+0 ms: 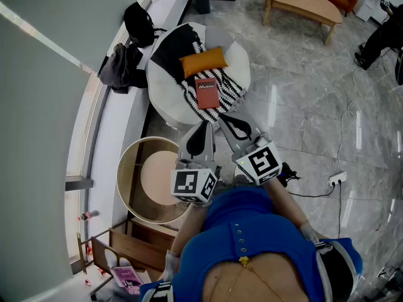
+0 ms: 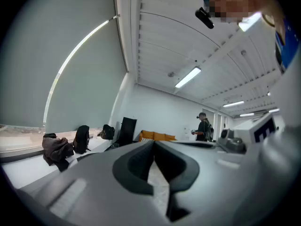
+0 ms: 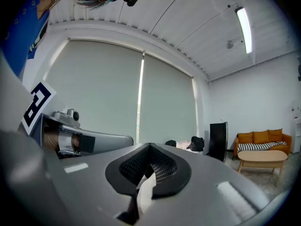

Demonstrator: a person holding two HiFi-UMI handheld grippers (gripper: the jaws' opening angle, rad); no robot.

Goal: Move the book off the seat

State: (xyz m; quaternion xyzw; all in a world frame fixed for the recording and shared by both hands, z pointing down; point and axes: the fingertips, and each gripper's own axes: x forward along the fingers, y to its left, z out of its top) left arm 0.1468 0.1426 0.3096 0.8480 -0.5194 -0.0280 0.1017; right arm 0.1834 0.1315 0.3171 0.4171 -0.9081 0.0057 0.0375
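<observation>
book [image 1: 206,93] flat on seat [image 1: 165,99], long axis toward cushion [image 1: 203,61].

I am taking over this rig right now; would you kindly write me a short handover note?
Grippers: left gripper and right gripper are both shut, empty and pointing level.
Things: the red book lies on the striped throw on the round chair, on the near side of the orange cushion, ahead of both grippers.
Done: nothing; the book is untouched.
Left: reach in, grip the book, move it off the seat.
</observation>
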